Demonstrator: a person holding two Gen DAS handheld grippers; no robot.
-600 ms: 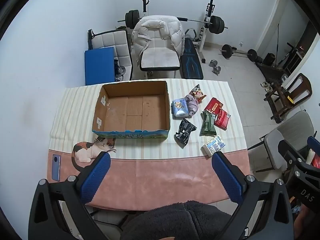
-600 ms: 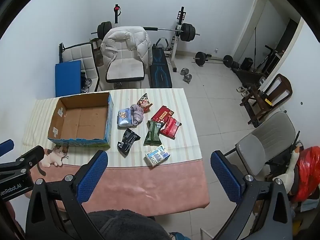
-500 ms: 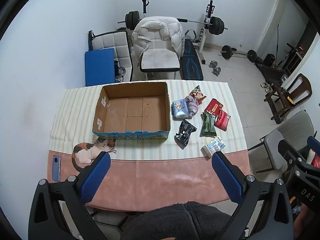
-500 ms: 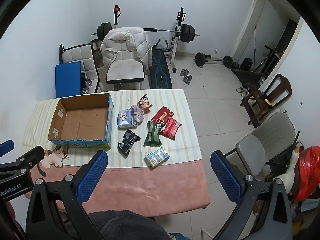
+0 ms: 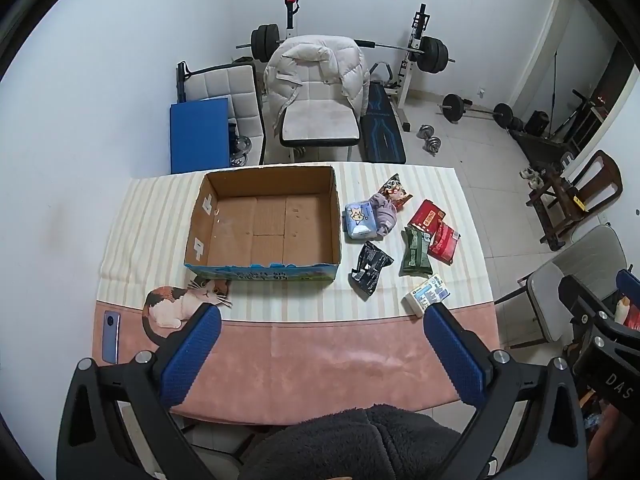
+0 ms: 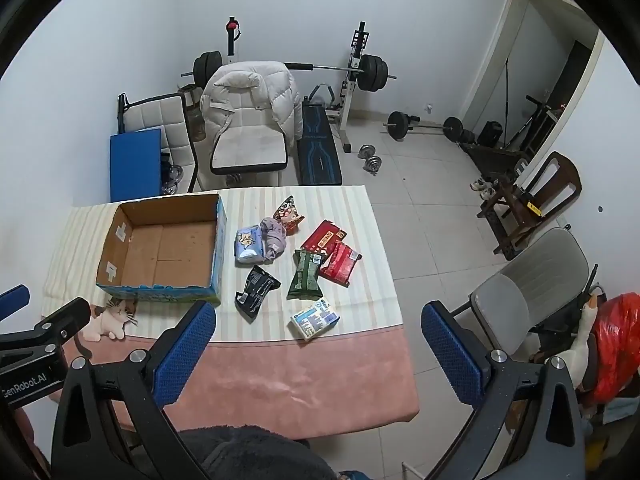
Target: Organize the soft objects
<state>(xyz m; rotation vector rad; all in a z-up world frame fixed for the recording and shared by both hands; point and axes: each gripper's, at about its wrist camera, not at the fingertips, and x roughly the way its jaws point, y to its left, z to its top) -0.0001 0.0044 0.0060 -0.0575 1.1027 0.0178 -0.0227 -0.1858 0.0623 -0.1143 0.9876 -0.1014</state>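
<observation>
My left claw (image 5: 320, 354) hangs high above the near pink edge of the surface (image 5: 320, 360), its blue pads spread wide with nothing between them. My right claw (image 6: 318, 352) is the same: spread wide, holding nothing, above the near right part of the surface.

The soft things lie well ahead of both claws, on the striped cloth. The one cardboard box (image 5: 264, 224) stands open, ahead of my left claw and a little left of centre; nothing shows on its floor. Just right of the box sits one light blue soft pack with a cat face (image 5: 360, 220), touching one crumpled grey-purple cloth (image 5: 385, 214), and one small printed snack bag (image 5: 395, 192) lies beyond them. Nearer me is one black pouch (image 5: 370, 266), then one green pouch (image 5: 416, 250), and two red packets (image 5: 427, 216) (image 5: 444, 240) overlapping at its right. One white-and-blue tissue pack (image 5: 427, 294) lies closest, just beyond the right pad of my left claw in that view, and between the pads of my right claw in the other.

One plush cat (image 5: 180, 304) lies in front of the box's near left corner, just past my left claw's left pad. One phone (image 5: 110, 336) lies flat at the far left, near the edge.
</observation>
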